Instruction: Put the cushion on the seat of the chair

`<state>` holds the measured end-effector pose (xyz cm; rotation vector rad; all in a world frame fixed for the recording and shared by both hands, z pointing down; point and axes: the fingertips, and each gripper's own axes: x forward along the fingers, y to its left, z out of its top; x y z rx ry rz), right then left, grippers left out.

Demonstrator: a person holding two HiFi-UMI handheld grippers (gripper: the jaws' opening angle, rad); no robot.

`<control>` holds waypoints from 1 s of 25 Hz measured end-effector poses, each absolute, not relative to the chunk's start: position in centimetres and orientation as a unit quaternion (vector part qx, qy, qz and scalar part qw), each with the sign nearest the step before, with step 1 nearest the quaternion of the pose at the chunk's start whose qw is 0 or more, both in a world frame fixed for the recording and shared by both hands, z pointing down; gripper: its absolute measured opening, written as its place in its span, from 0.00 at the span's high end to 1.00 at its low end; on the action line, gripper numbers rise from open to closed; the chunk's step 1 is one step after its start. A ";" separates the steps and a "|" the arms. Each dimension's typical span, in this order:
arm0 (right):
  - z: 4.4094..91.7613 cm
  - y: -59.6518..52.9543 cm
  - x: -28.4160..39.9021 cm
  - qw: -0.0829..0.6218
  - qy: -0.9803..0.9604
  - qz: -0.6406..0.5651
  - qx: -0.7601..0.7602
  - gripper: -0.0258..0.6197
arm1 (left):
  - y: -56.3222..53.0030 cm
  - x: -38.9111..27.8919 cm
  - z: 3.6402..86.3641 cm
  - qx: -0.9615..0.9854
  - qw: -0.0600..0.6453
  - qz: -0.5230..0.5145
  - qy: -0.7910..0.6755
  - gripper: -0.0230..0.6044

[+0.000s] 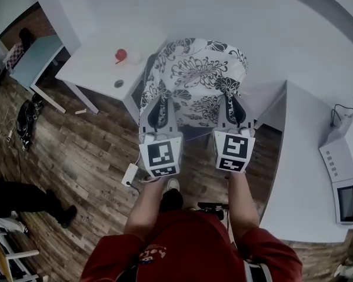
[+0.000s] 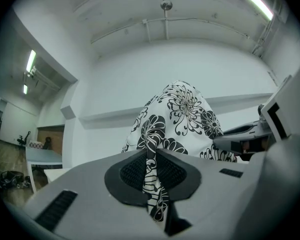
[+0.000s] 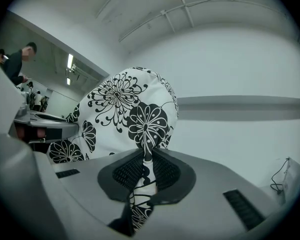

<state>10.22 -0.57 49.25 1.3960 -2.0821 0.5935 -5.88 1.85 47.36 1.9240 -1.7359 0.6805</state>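
Over the wooden floor (image 1: pixel 88 151), the left gripper (image 1: pixel 156 113) and right gripper (image 1: pixel 235 109) are each clamping the flowered cushion (image 1: pixel 194 75) by its near edge. Its fabric is sitting pinched between both pairs of jaws

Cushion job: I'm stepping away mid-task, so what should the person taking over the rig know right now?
Left gripper: shut on the near edge of the cushion, with the fabric pinched between its pads.
Right gripper: shut on the same edge, further right.
Cushion: held by both grippers in front of the person, next to the white table.
Chair: not clearly visible in any view; it may be hidden under the cushion.
Done: cushion grasped.
Left: find the seat, lay the cushion on it, open both grippers.
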 end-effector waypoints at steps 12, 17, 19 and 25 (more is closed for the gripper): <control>49.7 -0.9 10.3 0.275 -0.783 0.206 0.518 0.88 | 1.9 -5.8 47.9 0.698 0.222 0.230 -0.641 0.88; 49.1 -0.8 10.3 0.287 -0.777 0.206 0.521 0.88 | 1.8 -5.8 47.5 0.703 0.229 0.227 -0.634 0.88; 48.6 -0.7 10.3 0.289 -0.776 0.204 0.523 0.88 | 1.8 -5.9 47.0 0.704 0.231 0.225 -0.633 0.88; 48.1 -0.4 10.3 0.295 -0.767 0.208 0.530 0.88 | 2.0 -5.9 46.6 0.709 0.237 0.224 -0.625 0.88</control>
